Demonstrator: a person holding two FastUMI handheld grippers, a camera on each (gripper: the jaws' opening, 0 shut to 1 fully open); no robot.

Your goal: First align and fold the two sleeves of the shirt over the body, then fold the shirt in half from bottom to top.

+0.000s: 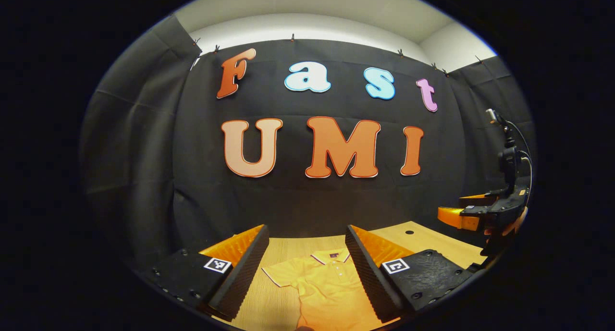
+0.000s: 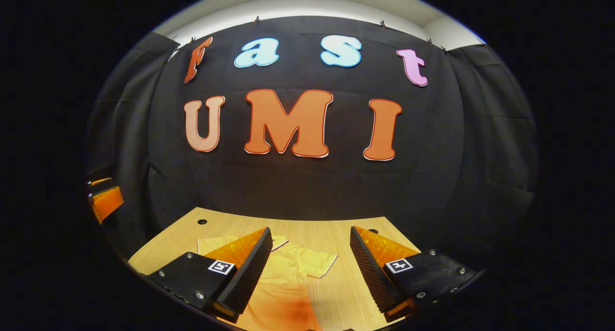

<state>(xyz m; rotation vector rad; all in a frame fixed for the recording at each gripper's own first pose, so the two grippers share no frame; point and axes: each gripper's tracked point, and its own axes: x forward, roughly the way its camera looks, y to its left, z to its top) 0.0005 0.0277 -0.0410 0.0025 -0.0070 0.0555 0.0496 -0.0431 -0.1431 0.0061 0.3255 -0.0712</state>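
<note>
I have both tongs held up above the tabletop [image 2: 326, 235], facing the black cloth wall [image 1: 312, 206] of the booth. In the left gripper view my left tongs [image 1: 307, 266] are released, the 2 fingers spread wide with nothing between them but air. Framed in that gap lies the shirt [image 1: 331, 285], a yellow polo spread flat on the light wooden tabletop with its collar [image 1: 330, 257] pointing toward the wall; its collar and a short row of buttons sit near the inner edge of one finger, and 1 short sleeve [image 1: 281, 275] reaches out flat toward the other finger. Off to the right edge of that view I see my right tongs [image 1: 461, 211] held level in the air, well apart from the shirt; from that angle I cannot tell their gap. The right gripper view settles it: the right tongs [image 2: 310, 268] are also released, fingers wide apart and gripping nothing. There the shirt [image 2: 288, 283] lies on the tabletop below and partly behind one finger, with the other sleeve [image 2: 319, 261] spread out flat into the gap, its trimmed edge resting on the wood. Neither sleeve is folded over the body yet. A small round hole [image 2: 202, 222] shows in the tabletop near the far corner, and the other tongs peek in at the left edge.
</note>
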